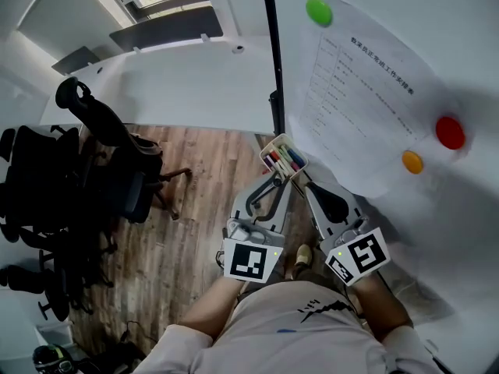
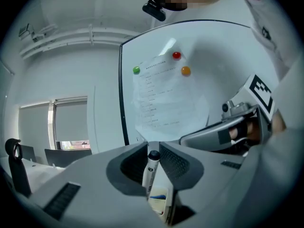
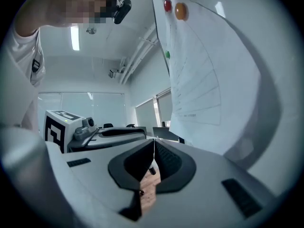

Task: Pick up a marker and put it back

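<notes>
A white marker (image 2: 150,171) with a black cap stands upright between the jaws of my left gripper (image 2: 152,147), which is shut on it. In the head view the left gripper (image 1: 277,180) reaches up to a small holder (image 1: 274,144) on the whiteboard's lower edge, and several coloured markers (image 1: 285,160) lie in that holder. My right gripper (image 3: 154,144) is beside it at the right (image 1: 303,177), its jaws closed tip to tip with nothing between them. Each gripper shows in the other's view: the right gripper (image 2: 223,132) and the left gripper (image 3: 111,133).
A whiteboard (image 1: 374,29) fills the right side, with a printed sheet (image 1: 351,92) held by a green magnet (image 1: 318,11), a red magnet (image 1: 450,132) and an orange magnet (image 1: 412,162). Black office chairs (image 1: 86,185) stand at the left on a wooden floor (image 1: 203,201).
</notes>
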`<state>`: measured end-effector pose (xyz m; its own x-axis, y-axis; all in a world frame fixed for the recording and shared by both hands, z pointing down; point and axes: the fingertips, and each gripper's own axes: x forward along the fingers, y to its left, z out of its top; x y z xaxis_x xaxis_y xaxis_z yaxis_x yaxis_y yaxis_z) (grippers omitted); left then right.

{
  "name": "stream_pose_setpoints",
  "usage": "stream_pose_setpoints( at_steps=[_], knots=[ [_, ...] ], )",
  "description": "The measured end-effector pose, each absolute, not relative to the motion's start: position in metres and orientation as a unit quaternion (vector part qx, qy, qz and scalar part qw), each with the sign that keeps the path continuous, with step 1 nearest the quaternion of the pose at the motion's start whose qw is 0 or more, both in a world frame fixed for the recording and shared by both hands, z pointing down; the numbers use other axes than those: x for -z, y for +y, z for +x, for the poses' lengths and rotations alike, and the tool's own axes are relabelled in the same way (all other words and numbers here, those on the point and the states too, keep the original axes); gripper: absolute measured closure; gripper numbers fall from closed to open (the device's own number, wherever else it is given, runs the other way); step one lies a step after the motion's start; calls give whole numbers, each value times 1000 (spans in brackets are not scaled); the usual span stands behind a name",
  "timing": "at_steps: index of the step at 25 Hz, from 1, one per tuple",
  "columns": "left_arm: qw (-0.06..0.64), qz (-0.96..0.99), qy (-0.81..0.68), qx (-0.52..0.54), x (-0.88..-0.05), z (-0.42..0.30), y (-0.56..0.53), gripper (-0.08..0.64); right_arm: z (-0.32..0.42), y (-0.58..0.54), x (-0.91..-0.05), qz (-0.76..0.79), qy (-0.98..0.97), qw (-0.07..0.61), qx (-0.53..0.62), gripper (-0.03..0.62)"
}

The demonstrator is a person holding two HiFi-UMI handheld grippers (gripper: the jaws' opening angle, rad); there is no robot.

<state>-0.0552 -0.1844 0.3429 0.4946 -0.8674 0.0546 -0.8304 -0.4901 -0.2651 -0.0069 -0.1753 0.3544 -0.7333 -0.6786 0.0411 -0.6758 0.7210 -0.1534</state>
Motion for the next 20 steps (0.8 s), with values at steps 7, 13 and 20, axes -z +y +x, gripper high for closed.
stream_pose_setpoints(
  at_steps=[7,13,20],
  knots=[
    [110,-855,502,72,-318,-59,-178,476,-13,-171,-336,-359,931,15,65,578],
    [108,-856,502,65,-302,-56,-171,476,-12,-167,-323,-358,931,15,63,578],
    [107,-856,502,65,-303,-55,-172,476,-9,-168,-323,-362,930,15,64,578]
  ],
)
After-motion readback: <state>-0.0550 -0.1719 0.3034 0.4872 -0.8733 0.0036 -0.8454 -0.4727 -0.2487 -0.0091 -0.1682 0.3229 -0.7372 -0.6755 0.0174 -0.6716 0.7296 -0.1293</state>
